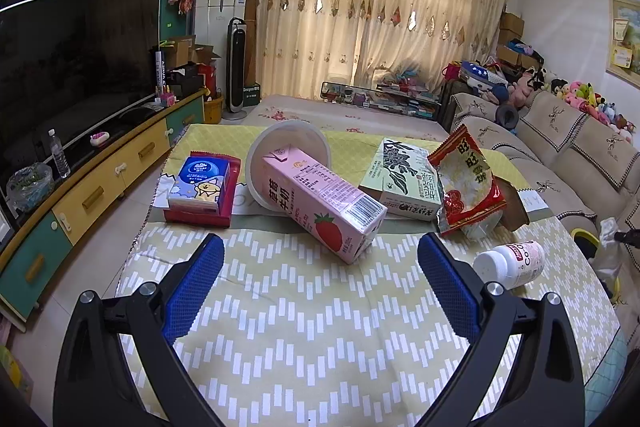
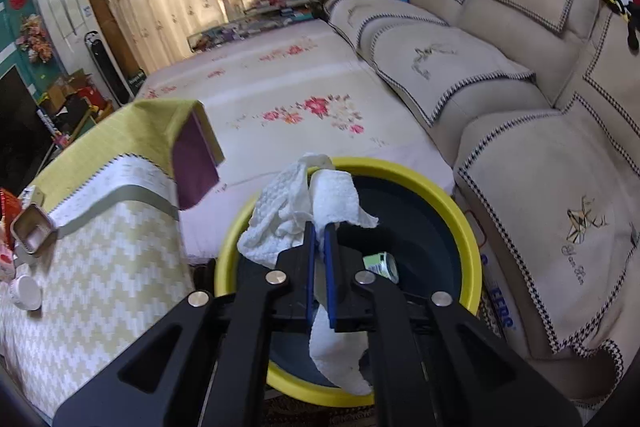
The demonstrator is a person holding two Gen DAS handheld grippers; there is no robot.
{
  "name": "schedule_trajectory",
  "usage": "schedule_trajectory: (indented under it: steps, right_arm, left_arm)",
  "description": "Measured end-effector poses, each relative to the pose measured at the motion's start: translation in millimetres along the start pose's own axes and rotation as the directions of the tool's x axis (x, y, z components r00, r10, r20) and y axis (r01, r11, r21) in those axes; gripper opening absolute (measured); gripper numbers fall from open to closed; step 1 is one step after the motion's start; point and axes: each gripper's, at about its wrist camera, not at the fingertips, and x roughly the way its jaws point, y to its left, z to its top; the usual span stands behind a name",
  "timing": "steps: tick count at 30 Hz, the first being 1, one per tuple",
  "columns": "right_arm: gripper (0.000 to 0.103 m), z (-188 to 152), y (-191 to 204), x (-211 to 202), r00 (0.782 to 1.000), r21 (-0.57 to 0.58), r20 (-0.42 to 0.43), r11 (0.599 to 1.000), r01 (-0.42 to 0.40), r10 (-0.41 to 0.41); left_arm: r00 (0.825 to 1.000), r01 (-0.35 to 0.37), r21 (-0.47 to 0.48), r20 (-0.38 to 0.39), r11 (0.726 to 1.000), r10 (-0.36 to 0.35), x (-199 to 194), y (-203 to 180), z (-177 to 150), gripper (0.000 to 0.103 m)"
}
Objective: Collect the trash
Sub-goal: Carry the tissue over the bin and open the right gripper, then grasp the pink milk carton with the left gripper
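My right gripper (image 2: 319, 227) is shut on a crumpled white paper towel (image 2: 296, 203), held over a yellow-rimmed dark bin (image 2: 460, 215) on the floor. A small green can (image 2: 382, 265) lies inside the bin. My left gripper (image 1: 320, 247) stands open above the patterned tablecloth (image 1: 300, 327), nothing between its fingers. Just beyond it lies a pink strawberry milk carton (image 1: 324, 203), its top leaning into a tipped white bowl (image 1: 288, 143). A red snack bag (image 1: 466, 183), a green tea box (image 1: 400, 175) and a white pill bottle (image 1: 512, 265) lie to the right.
A tissue pack on a red box (image 1: 202, 187) sits at the left of the table. A small tin (image 2: 34, 229) and a white lid (image 2: 26, 293) lie near the table's edge. A beige sofa (image 2: 540, 155) runs beside the bin; a TV cabinet (image 1: 80, 199) lines the left.
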Motion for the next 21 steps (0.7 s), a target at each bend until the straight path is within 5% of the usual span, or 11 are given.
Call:
schedule_trajectory:
  steps: [4, 9, 21]
  right_arm:
    - [0.006, -1, -4, 9, 0.999, 0.005, -0.018, 1.000, 0.027, -0.027]
    - [0.027, -2, -4, 7, 0.999, -0.004, -0.008, 0.999, 0.044, -0.044]
    - [0.030, -2, -2, 7, 1.000, -0.012, -0.009, 1.000, 0.026, -0.026]
  left_arm:
    - [1.000, 0.002, 0.003, 0.001, 1.000, -0.002, -1, -1, 0, 0.096]
    - [1.000, 0.003, 0.004, 0.001, 1.000, -0.003, 0, -1, 0, 0.096]
    - [0.995, -0.026, -0.016, -0.092, 1.000, 0.024, 17, -9, -1, 0.097]
